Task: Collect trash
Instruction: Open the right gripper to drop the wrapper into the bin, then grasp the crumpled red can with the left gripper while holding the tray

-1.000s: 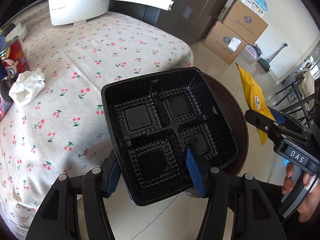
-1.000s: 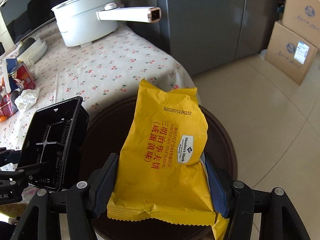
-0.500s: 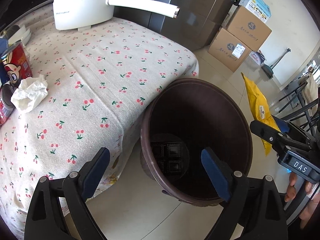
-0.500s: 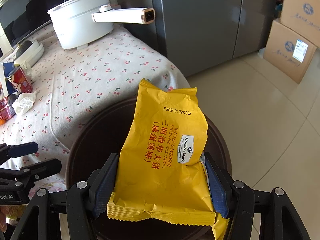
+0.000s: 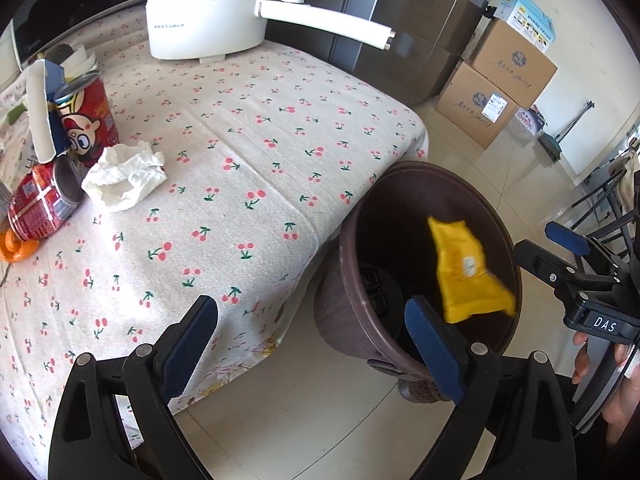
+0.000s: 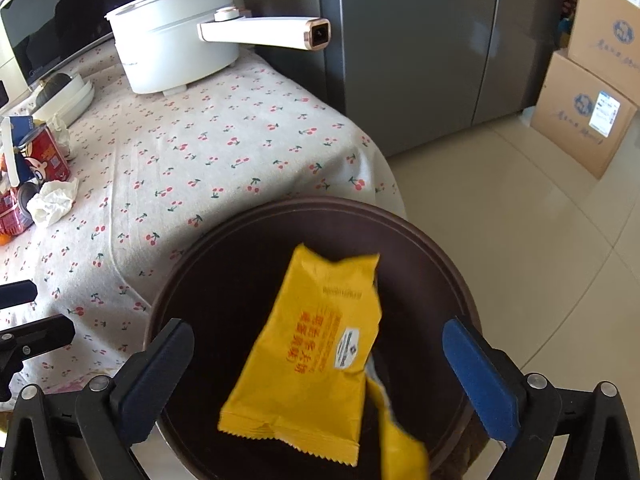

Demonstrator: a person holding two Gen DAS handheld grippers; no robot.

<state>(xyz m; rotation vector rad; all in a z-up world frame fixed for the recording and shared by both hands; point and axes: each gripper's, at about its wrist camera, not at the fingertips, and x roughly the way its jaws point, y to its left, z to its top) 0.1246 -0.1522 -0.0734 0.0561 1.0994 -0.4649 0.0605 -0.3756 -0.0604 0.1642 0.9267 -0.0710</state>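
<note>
A brown round trash bin stands on the floor at the table's corner. A yellow snack wrapper is loose in the air inside the bin's mouth, blurred. A black plastic tray lies at the bin's bottom. My right gripper is open and empty above the bin, with the wrapper below it. My left gripper is open and empty by the table edge, left of the bin. A crumpled white tissue, red cans and orange peel lie on the cherry-print tablecloth.
A white electric pot with a long handle stands at the table's back. A grey fridge is behind it. Cardboard boxes are stacked by the wall. The floor is beige tile.
My right gripper opened and let go of the yellow wrapper, which drops into the bin. Before that my left gripper released the black tray into the bin and drew back towards the table.
</note>
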